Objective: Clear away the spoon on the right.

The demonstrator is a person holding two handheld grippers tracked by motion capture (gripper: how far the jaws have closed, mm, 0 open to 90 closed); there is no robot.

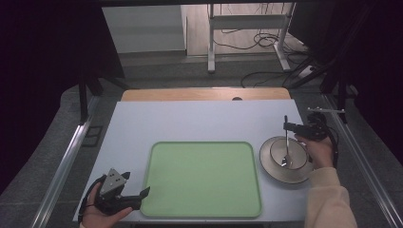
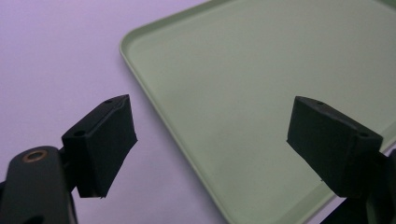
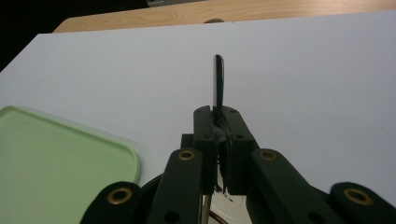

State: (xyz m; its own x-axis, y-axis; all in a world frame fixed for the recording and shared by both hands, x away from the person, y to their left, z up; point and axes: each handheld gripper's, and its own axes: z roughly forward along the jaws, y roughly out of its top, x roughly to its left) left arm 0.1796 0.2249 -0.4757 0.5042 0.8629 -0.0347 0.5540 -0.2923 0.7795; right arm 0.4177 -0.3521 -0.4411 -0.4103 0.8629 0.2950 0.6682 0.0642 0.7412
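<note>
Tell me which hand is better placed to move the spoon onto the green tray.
Right. The right gripper is already shut on the spoon, whose end rests in the bowl beside the tray. The left gripper stands open at the tray's near left corner, holding nothing, far from the spoon.

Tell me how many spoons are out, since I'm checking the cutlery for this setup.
1. The spoon stands with its bowl end in the bowl on the plate, right of the green tray; the right gripper is shut on its handle. None else visible.
</note>
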